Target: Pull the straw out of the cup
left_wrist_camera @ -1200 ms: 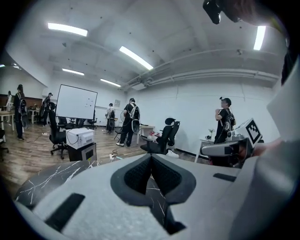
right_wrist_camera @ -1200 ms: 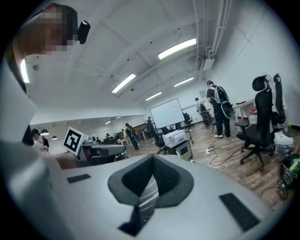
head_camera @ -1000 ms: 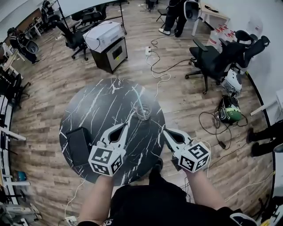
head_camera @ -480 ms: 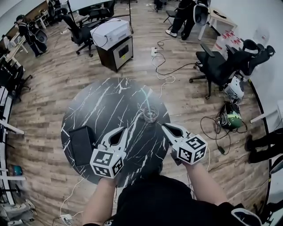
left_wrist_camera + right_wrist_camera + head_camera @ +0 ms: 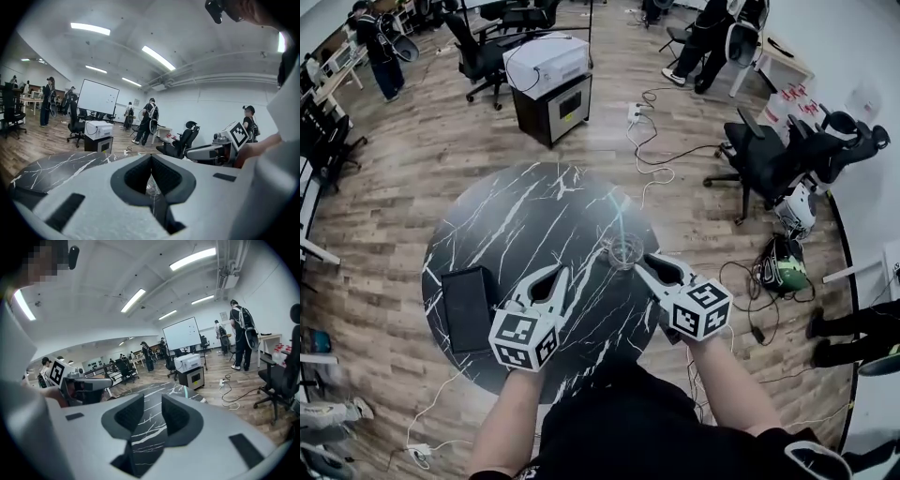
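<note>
Head view: cup (image 5: 624,255) with straw (image 5: 617,220) just beside right gripper (image 5: 649,267); jaws just opening, empty.

Round black marble table (image 5: 516,225), black box (image 5: 469,307) at its left edge, white printer (image 5: 548,58) beyond.

Low over table (image 5: 157,389), right gripper (image 5: 153,404) has jaws just been opening, pads apart. Nothing between them, only black white-veined marble through gap. Thin pale green straw (image 5: 185,391) pokes up at table's right side, just past right jaw tip, not touching. From table's left side, left gripper (image 5: 108,380) reaches in, marker cube (image 5: 58,372) behind it. Beyond table: printer (image 5: 186,363) on cabinet (image 5: 194,377), whiteboard (image 5: 181,333) further back. Right of table: person (image 5: 243,331) standing, office chair (image 5: 281,376) nearer.
</note>
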Demonstrator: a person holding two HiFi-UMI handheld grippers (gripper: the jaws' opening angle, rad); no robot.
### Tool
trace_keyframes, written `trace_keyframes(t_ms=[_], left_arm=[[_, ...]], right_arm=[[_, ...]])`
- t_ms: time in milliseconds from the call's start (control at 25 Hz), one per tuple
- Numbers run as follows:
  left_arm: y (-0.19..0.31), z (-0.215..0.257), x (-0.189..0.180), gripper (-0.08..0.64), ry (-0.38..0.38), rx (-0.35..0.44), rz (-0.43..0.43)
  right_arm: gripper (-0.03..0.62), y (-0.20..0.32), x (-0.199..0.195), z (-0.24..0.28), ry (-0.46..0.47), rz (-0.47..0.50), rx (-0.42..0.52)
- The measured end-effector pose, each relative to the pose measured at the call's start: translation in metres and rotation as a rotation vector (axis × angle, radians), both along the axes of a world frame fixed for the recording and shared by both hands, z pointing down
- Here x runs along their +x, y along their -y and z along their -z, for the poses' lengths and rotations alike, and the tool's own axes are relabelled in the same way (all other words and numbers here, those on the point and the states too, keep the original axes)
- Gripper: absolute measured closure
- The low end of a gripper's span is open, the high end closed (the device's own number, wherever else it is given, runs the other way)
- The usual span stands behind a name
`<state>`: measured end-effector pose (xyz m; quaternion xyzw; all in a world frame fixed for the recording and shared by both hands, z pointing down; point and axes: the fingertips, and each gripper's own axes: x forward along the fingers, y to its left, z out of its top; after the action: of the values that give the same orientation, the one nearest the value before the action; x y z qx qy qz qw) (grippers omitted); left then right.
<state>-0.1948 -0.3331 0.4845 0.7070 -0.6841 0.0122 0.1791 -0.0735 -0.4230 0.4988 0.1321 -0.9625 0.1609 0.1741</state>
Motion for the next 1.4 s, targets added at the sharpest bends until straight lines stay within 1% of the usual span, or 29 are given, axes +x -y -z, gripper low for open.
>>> trace_keyframes(t_ms=[160, 320, 600, 680, 840, 1120, 1360, 1400], left_arm=[[0.018, -0.014, -0.009, 0.549, -0.014, -0.027, 0.029], [0.031, -0.025, -0.015, 0.549, -0.02, -0.061, 0.045], [0.039, -0.039, -0.017, 0.549, -0.026, -0.1, 0.064], [0.04, -0.042, -0.015, 0.551, -0.027, -0.107, 0.067], [0.042, -0.05, -0.014, 0.551, -0.036, -0.127, 0.073], [0.043, -0.058, -0.012, 0.551, -0.049, -0.149, 0.097], [0.041, -0.057, -0.01, 0.549, -0.049, -0.155, 0.122], [0.039, -0.057, -0.012, 0.549, -0.047, -0.157, 0.13]], right_arm=[[0.441, 0.023, -0.023, -0.029, -0.05, 0.063, -0.018], [0.413, 0.045, -0.037, -0.06, -0.101, 0.087, -0.049], [0.367, 0.07, -0.046, -0.097, -0.156, 0.117, -0.078], [0.344, 0.075, -0.048, -0.107, -0.174, 0.129, -0.082], [0.316, 0.084, -0.054, -0.127, -0.212, 0.144, -0.112], [0.329, 0.095, -0.066, -0.151, -0.282, 0.196, -0.104], [0.383, 0.1, -0.073, -0.172, -0.348, 0.243, -0.106], [0.41, 0.102, -0.075, -0.173, -0.355, 0.242, -0.096]])
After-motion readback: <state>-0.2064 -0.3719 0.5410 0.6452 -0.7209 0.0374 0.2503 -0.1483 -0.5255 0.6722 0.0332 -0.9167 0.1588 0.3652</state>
